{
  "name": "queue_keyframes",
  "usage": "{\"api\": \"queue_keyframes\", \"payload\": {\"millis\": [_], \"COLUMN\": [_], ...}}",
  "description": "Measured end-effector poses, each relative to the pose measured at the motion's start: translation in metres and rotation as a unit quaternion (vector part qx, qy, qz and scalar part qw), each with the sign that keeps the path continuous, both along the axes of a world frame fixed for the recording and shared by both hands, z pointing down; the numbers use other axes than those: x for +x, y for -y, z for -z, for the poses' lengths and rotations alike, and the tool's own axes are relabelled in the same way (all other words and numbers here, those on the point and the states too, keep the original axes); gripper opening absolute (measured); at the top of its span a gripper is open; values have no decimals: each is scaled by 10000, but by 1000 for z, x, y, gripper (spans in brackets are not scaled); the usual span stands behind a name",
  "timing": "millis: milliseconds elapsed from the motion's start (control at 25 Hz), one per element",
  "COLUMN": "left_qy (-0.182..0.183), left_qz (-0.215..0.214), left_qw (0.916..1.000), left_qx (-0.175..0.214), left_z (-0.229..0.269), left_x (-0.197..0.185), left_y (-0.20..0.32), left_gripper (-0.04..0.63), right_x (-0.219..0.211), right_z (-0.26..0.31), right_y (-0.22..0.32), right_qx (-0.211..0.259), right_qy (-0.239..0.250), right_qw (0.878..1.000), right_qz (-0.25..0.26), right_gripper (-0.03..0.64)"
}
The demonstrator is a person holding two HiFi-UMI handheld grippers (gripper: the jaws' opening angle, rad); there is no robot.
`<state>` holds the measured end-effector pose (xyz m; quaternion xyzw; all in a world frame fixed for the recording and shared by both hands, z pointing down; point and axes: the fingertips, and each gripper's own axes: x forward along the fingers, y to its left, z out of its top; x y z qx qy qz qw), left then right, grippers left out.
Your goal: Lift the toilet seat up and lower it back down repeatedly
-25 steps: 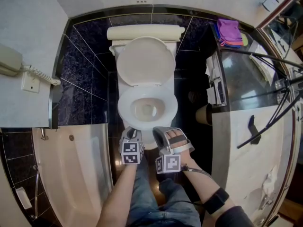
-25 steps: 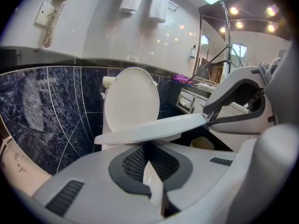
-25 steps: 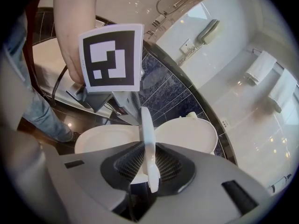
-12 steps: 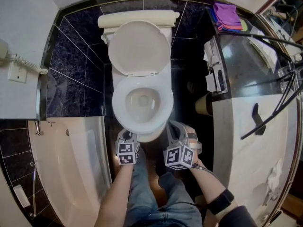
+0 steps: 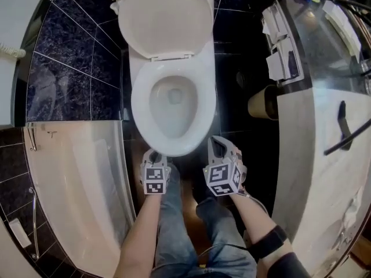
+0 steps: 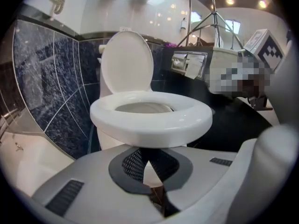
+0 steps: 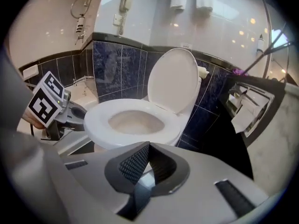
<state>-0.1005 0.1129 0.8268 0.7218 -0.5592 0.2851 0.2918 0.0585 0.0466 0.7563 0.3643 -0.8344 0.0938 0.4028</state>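
Note:
The white toilet seat lies down on the bowl, and the lid stands up against the tank. Both grippers hang just in front of the bowl's front rim, below the seat. My left gripper sits at the front left, its jaws shut with nothing between them. My right gripper is at the front right, also shut and empty. The left gripper view has the seat just above and beyond the shut left gripper. In the right gripper view the seat lies past the right gripper.
A bathtub runs along the left. A stone vanity counter fills the right, with a paper roll and a tissue holder on its side. The person's jeans-clad legs stand close before the bowl on the dark floor.
Both grippers have sunk from seat level to below the bowl's front rim. The right gripper has rolled upright and its jaws have closed. The toilet now looks larger and nearer.

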Motion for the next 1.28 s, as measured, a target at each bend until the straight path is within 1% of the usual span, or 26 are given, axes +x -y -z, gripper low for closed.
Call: {"api": "queue_keyframes", "payload": {"millis": [80,240,280,400,480,600,720,840,960,1040,1160,1280], "left_qy": [37,62,55,54,-15,-98,-93,-81,-91,-72,122,88], "left_qz": [-19,35,68,62,97,169,189,192,202,203,129,154], "left_qw": [9999,9987,9985,9990,9992,9994,9996,9997,9998,9997,9986,9975], "left_qx": [-94,-508,-550,-441,-380,-285,-181,-88,1,139,503,685], "left_z": [-22,-67,-74,-76,-72,-61,-43,-11,41,87,159,242], "left_x": [3,7,7,11,13,11,8,6,6,6,-2,1], "left_y": [-9,-42,-48,-47,-40,-31,-22,-14,-11,-7,6,11], "left_gripper": [-11,-11,-11,-10,-11,-9,-9,-9,-9,-9,-9,-9], "right_x": [1,2,4,10,15,18,14,9,5,1,-10,-16], "right_z": [-17,-45,-50,-61,-65,-64,-55,-31,13,53,122,190], "right_y": [-4,-11,-12,-14,-15,-16,-13,-11,-11,-9,0,1], "right_qx": [-98,-269,-301,-390,-454,-511,-552,-579,-609,-572,-369,-219], "right_qy": [45,135,144,149,155,167,264,425,618,725,923,1139], "right_qw": [9999,9993,9992,9987,9981,9974,9968,9960,9950,9946,9943,9928], "right_qz": [-91,-209,-235,-307,-394,-474,-513,-522,-500,-482,-386,-296], "right_gripper": [18,18,18,18,18,18,18,18,20,20,20,20]}}
